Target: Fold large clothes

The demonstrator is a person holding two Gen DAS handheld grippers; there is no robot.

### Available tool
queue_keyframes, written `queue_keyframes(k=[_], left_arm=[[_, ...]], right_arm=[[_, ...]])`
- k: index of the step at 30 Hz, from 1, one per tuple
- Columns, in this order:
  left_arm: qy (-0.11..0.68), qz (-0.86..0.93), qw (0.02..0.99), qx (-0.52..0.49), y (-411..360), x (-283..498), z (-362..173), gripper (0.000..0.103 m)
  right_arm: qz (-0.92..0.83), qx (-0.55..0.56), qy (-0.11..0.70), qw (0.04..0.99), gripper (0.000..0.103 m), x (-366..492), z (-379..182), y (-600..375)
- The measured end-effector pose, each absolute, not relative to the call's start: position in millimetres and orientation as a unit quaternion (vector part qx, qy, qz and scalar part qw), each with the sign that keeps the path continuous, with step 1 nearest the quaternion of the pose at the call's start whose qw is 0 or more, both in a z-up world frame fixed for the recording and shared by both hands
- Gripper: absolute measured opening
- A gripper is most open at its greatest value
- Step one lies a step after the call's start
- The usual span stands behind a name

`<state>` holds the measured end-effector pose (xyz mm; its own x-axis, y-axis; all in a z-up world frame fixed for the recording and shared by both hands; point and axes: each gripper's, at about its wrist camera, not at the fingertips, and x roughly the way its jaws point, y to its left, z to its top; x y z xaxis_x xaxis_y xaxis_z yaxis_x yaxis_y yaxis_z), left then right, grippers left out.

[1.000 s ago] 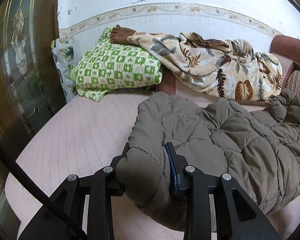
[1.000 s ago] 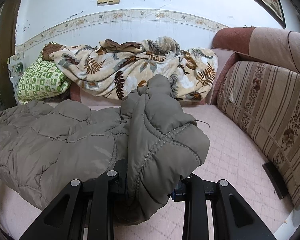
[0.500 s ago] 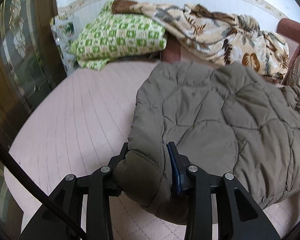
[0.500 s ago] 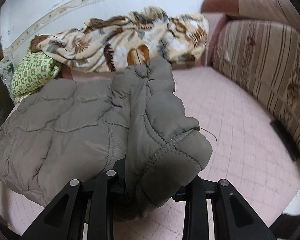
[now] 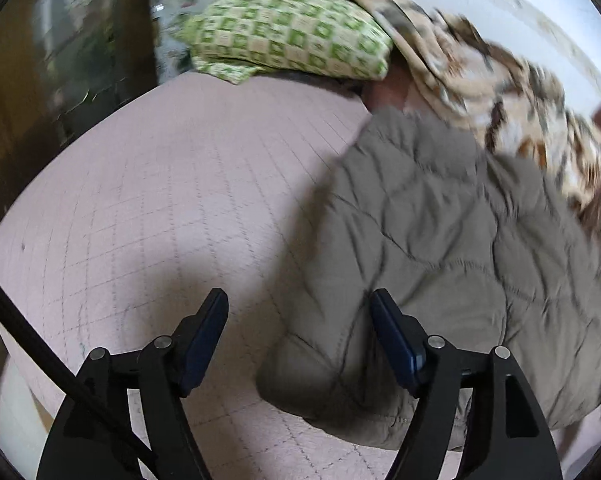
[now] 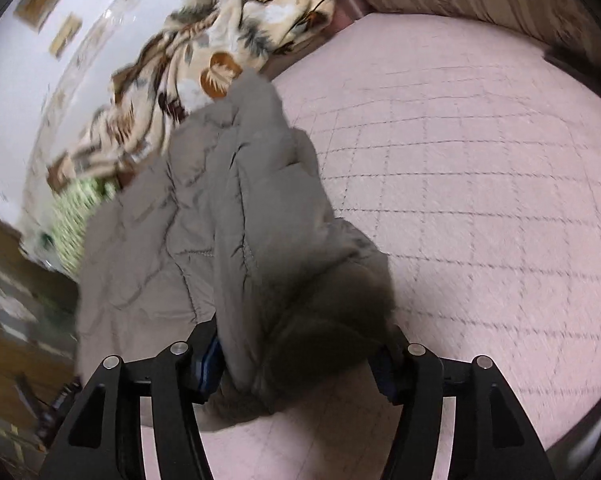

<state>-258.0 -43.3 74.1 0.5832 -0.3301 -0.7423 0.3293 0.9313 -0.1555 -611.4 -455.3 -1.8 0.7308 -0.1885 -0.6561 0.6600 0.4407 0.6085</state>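
Quilted jacket (image 5: 440, 240) lying on pink mattress (image 5: 160, 200); no containers visible

No text, label, brand, number or sign can be read in either view.

Green checked pillow (image 5: 288, 36), leaf-print blanket (image 6: 204, 64), pink quilted mattress (image 5: 160, 200)

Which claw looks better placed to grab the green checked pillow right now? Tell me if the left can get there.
Probably the left claw: its jaws have just been opening off the jacket, and bare pink quilted bedding lies between it and the green checked pillow. How far that is, I can't tell.
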Motion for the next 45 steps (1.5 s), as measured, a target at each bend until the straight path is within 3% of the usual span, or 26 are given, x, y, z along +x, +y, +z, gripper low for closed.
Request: queue_keyframes(k=[6, 13, 14, 16, 19, 22, 26, 32, 37, 40, 45], left_arm=[[0.341, -0.100, 0.935, -0.020, -16, -266, 102, 0.073], [0.270, -0.177, 0.945, 0.054, -60, -303, 117, 0.074], [0.265, -0.195, 0.942, 0.070, -69, -308, 115, 0.074], [0.267, -0.216, 0.935, 0.093, -84, -312, 110, 0.074], [0.313, -0.229, 0.914, 0.116, -100, -301, 90, 0.074], [0.377, -0.226, 0.890, 0.120, -104, -284, 61, 0.074], [0.386, -0.228, 0.886, 0.117, -104, -283, 58, 0.075], [0.395, -0.225, 0.885, 0.104, -102, -279, 56, 0.077], [0.311, -0.199, 0.923, 0.108, -94, -301, 87, 0.076], [0.247, -0.211, 0.940, 0.103, -99, -320, 111, 0.076], [0.234, -0.276, 0.926, 0.105, -135, -340, 119, 0.076]], right_arm=[[-0.312, 0.439, 0.232, 0.810, 0.066, -641, 16, -443], [-0.360, 0.317, 0.176, 0.859, 0.066, -638, 64, -423], [-0.350, 0.299, 0.177, 0.870, 0.063, -632, 66, -417], [-0.325, 0.263, 0.195, 0.887, 0.041, -612, 65, -406], [-0.339, 0.259, 0.243, 0.871, 0.035, -592, 43, -413], [-0.342, 0.299, 0.275, 0.847, 0.035, -590, 18, -432], [-0.324, 0.355, 0.285, 0.829, 0.036, -594, -4, -447], [-0.325, 0.344, 0.301, 0.828, 0.038, -590, -9, -442], [-0.330, 0.351, 0.262, 0.836, 0.038, -599, 8, -438], [-0.348, 0.287, 0.225, 0.864, 0.041, -599, 39, -417], [-0.300, 0.232, 0.223, 0.898, 0.050, -556, 63, -389]])
